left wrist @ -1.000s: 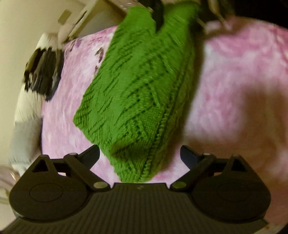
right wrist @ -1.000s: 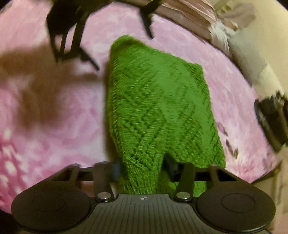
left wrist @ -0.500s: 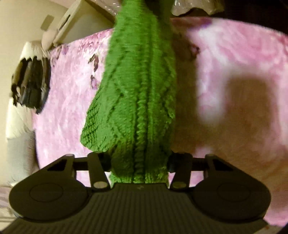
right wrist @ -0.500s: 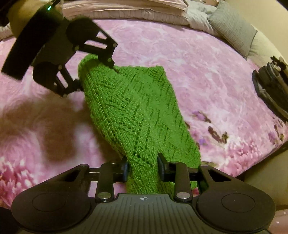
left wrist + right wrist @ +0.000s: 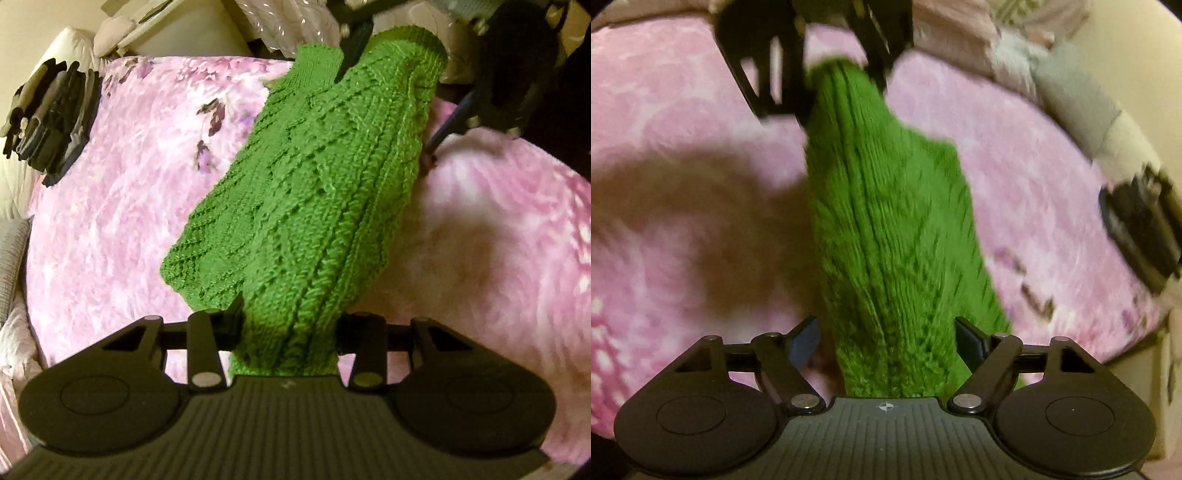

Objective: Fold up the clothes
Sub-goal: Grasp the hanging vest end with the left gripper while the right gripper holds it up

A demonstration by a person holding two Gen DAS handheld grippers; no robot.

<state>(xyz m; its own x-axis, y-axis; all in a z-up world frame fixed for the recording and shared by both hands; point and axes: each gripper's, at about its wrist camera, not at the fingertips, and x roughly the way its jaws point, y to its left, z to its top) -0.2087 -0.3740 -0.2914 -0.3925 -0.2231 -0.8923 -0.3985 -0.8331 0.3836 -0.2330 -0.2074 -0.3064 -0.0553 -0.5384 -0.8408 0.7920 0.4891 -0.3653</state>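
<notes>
Item 1, green knit garment (image 5: 317,206): we hold it above the pink blanket (image 5: 118,206), left gripper (image 5: 290,325) closing on 1 end, right gripper (image 5: 886,339) opening around the other; soft, stretchy, best pinched at corners.

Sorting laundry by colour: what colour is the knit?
Green knit, clearest in the left wrist view.

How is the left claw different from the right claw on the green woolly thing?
The left claw squeezes the green knit between its fingers, closing in on it; the right claw is opening, its fingers clear of the wool on both sides. The left claw's fingers sit close together; the right claw's are spread wide. Both are black, point down toward the pink blanket, and sit at opposite ends of the same knit.
</notes>
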